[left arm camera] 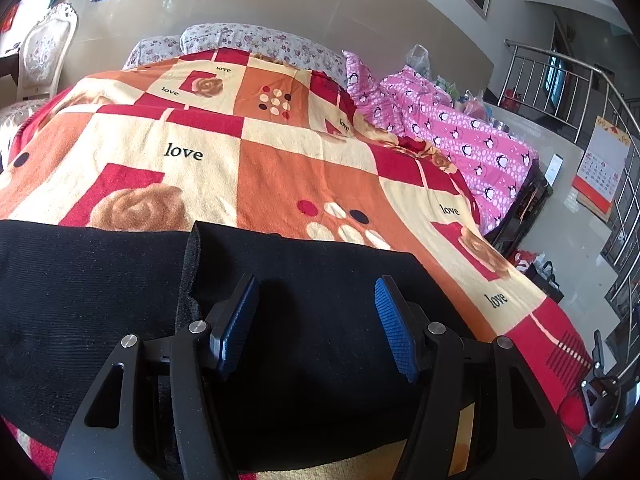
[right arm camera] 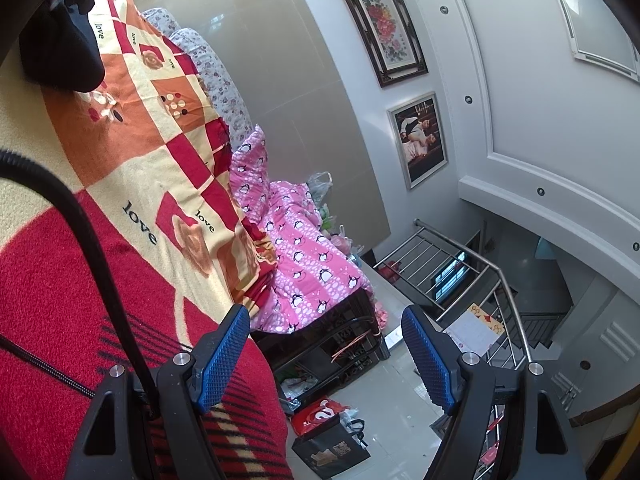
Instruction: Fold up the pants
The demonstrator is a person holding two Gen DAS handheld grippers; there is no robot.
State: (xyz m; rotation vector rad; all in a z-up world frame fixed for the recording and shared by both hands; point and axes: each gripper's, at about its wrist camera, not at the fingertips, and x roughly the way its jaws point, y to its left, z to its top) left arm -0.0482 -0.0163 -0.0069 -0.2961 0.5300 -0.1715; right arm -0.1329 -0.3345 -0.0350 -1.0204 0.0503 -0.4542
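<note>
Item: black pants [left arm camera: 100,300], lying flat on the patterned blanket [left arm camera: 280,168] of the bed, legs side by side, one edge overlapping the other (no fold across the length visible). Left gripper [left arm camera: 316,320]: jaws apart, above the cloth, holding nothing. Right gripper [right arm camera: 324,356]: jaws apart, empty, past the bed's edge. Folding judged mostly outstanding.

Matt ribbed black cloth pants [left arm camera: 100,300], fuzzy blanket [left arm camera: 280,176], glossy floor tiles [right arm camera: 400,412]
</note>
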